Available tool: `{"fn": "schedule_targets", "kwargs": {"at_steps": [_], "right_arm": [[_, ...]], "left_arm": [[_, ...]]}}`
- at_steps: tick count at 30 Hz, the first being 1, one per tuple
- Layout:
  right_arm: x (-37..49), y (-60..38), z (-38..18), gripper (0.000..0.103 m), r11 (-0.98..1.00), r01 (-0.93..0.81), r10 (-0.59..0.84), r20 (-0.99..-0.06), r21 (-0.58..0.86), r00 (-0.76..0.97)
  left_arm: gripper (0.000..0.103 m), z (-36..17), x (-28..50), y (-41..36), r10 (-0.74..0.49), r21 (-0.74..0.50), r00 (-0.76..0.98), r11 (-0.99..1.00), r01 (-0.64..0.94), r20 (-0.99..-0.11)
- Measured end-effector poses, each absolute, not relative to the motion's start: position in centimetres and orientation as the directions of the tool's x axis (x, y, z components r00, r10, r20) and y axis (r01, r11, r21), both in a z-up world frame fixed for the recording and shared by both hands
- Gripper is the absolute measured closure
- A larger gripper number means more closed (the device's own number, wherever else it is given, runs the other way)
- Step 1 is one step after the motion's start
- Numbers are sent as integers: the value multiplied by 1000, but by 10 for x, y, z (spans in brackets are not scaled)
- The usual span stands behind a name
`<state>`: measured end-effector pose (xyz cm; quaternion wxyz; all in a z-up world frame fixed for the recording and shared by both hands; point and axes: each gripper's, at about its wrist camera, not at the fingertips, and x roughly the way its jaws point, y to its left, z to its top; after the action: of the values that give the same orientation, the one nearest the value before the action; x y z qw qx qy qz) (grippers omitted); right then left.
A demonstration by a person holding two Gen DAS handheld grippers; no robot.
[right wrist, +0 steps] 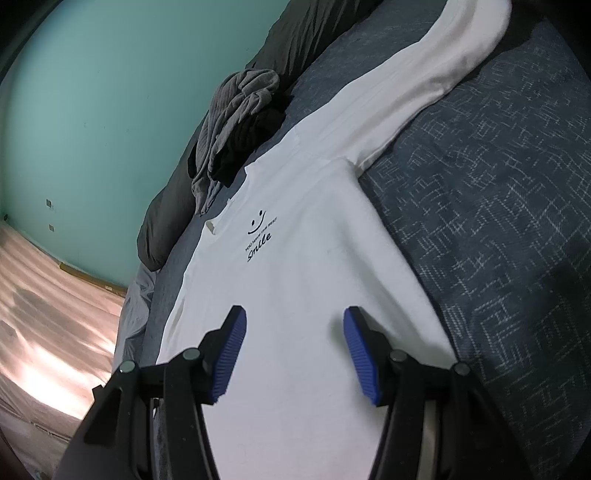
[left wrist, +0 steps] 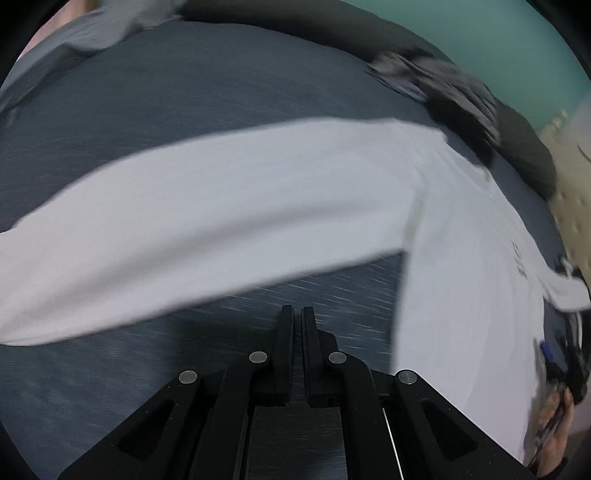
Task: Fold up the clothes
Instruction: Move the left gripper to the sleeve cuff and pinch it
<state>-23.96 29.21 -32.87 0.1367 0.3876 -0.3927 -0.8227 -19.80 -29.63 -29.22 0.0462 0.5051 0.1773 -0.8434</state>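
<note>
A white long-sleeved shirt (right wrist: pixel 306 280) with a black smile print lies flat on a dark blue patterned bed cover (right wrist: pixel 498 221). Its sleeve (left wrist: pixel 207 218) stretches out to the left in the blurred left wrist view, the body (left wrist: pixel 472 266) at the right. My left gripper (left wrist: pixel 297 314) is shut and empty, hovering over the cover just in front of the sleeve. My right gripper (right wrist: pixel 294 325) is open with blue pads (right wrist: pixel 232 350), over the lower part of the shirt's body. It also shows at the left wrist view's right edge (left wrist: pixel 565 369).
A crumpled grey garment (right wrist: pixel 236 110) lies beside the shirt's collar, next to a dark duvet (right wrist: pixel 173 206) along the bed's far edge. A teal wall (right wrist: pixel 92 110) and pale floor (right wrist: pixel 44 332) lie beyond. A light grey garment (left wrist: pixel 92 33) is at the far left.
</note>
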Motion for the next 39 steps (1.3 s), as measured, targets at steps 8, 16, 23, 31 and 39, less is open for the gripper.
{"fn": "schedule_targets", "kwargs": {"at_steps": [8,16,23,31,39], "right_arm": [[-236,280,-326,47,-704,-60,-503,-556,708,-661],[-225,277,-327,47,-735,-70,-456,-568,675,-685],[-222,272,-335,47,-754,-88,-440,-600,651,-668],[-223,276,-333,47,-746,-95,-437,-592,659,-678],[-223,276,-333,47,-750,-95,-435,-596,655,-675]], "left_arm": [[77,-270,-151,-414,-90,-146,-495,-897,418,-864],[67,-275,-115,-509,-202,-112,-466,-820,562,-861],[58,-288,-102,-536,-211,-108,-466,-815,569,-859],[98,-288,-128,-526,-229,-65,-473,-847,527,-851],[98,-228,-153,-539,-359,32,-514,-841,539,-779]]}}
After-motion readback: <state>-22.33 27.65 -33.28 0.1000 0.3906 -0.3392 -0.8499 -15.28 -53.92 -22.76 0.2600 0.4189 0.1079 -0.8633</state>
